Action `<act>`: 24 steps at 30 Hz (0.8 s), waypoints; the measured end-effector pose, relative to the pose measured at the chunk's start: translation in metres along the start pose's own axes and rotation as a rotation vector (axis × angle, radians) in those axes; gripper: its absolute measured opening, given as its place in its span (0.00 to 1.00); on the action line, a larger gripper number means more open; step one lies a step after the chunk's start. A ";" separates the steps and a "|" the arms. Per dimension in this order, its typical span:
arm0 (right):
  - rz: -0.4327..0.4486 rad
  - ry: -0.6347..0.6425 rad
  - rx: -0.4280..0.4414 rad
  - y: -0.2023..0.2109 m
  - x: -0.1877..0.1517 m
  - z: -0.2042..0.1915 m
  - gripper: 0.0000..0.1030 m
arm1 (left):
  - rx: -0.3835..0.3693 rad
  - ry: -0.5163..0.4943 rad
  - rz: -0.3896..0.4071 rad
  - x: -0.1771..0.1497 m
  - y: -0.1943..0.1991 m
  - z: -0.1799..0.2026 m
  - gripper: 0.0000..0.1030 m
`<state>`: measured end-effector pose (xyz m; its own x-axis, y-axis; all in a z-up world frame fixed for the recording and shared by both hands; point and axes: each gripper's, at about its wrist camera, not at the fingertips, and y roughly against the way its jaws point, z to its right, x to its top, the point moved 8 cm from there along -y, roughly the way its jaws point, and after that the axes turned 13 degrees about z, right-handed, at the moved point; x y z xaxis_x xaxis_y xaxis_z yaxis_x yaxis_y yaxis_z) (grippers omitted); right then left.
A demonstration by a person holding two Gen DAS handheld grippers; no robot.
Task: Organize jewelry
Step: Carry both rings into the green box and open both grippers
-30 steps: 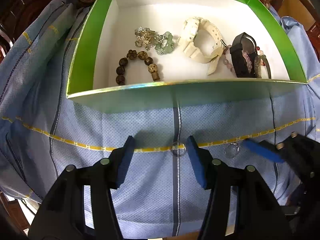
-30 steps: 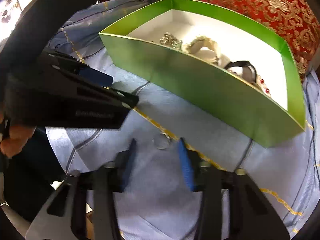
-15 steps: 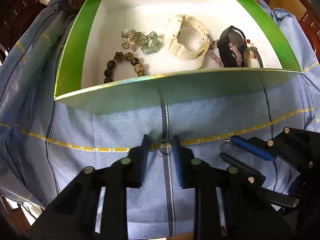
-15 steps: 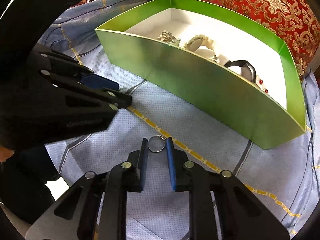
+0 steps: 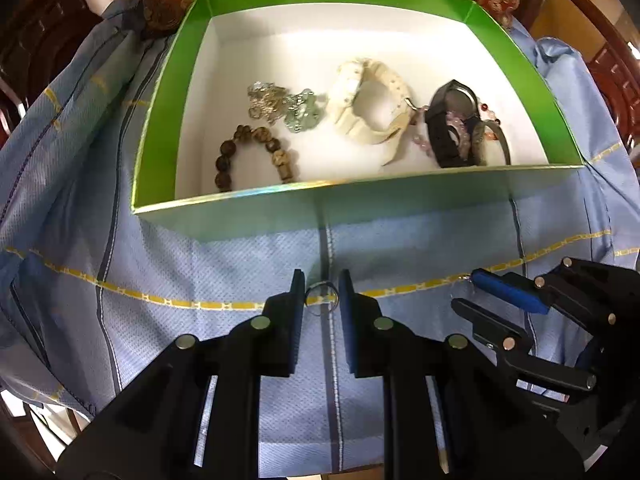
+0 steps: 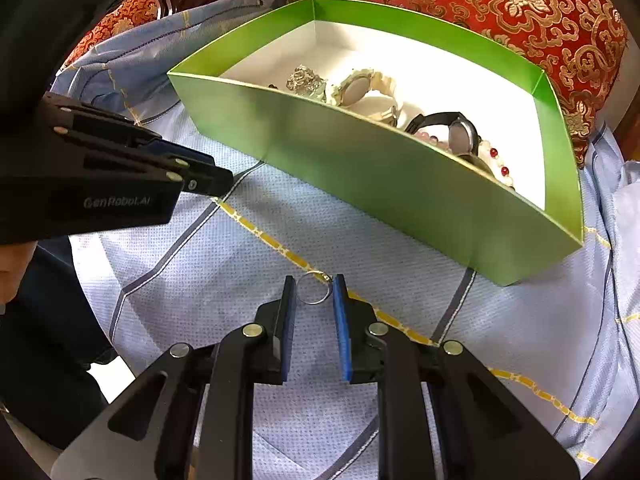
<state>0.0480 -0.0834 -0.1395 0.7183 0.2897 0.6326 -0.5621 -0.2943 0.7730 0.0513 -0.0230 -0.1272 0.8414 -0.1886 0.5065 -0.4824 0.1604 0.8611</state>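
Left wrist view: my left gripper (image 5: 322,294) sits at lower centre of the frame, its two blue-padded fingers (image 5: 297,300) drawn in against a silver ring (image 5: 321,295) so that each pad meets one side of the band. The ring stands on the yellow dashed stripe of the blue tablecloth (image 5: 200,272), where that stripe crosses a grey vertical stripe. At the lower right of the frame, my right gripper (image 5: 466,290) appears side-on; its fingers lie close together.

Right wrist view: my right gripper (image 6: 315,290) occupies lower centre, its pads brought in on a second ring (image 6: 315,288), a thin silver band with a small setting at its upper right. Both pads touch the band. This ring also rests on the yellow stripe of the tablecloth (image 6: 180,280). My left gripper (image 6: 208,178) enters from the left edge, tips pointing right; its pad contact cannot be read from here.

Beyond both grippers stands the green box (image 5: 160,120) with a white floor, in the upper half of the left view. It contains, from left to right, a brown bead bracelet (image 5: 256,156), a silver chain with a pale green pendant (image 5: 284,108), a cream watch (image 5: 368,108) and a black watch (image 5: 452,124) lying over a pink bead bracelet (image 5: 420,142). A red and gold cushion (image 6: 520,12) lies behind the green box (image 6: 360,176).
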 end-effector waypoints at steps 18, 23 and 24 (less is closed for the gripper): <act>0.155 -0.055 0.004 0.056 0.039 0.018 0.18 | -0.010 -0.030 0.136 0.040 0.039 -0.008 0.17; 0.224 -0.115 -0.031 0.073 0.086 0.053 0.18 | 0.001 -0.090 0.209 0.083 0.046 0.002 0.17; 0.227 -0.120 -0.043 0.073 0.095 0.059 0.18 | -0.009 -0.090 0.218 0.090 0.045 0.004 0.17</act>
<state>0.0994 -0.1306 -0.0261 0.6138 0.1093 0.7819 -0.7295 -0.3001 0.6146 0.1042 -0.0370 -0.0424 0.6923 -0.2342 0.6826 -0.6477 0.2155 0.7308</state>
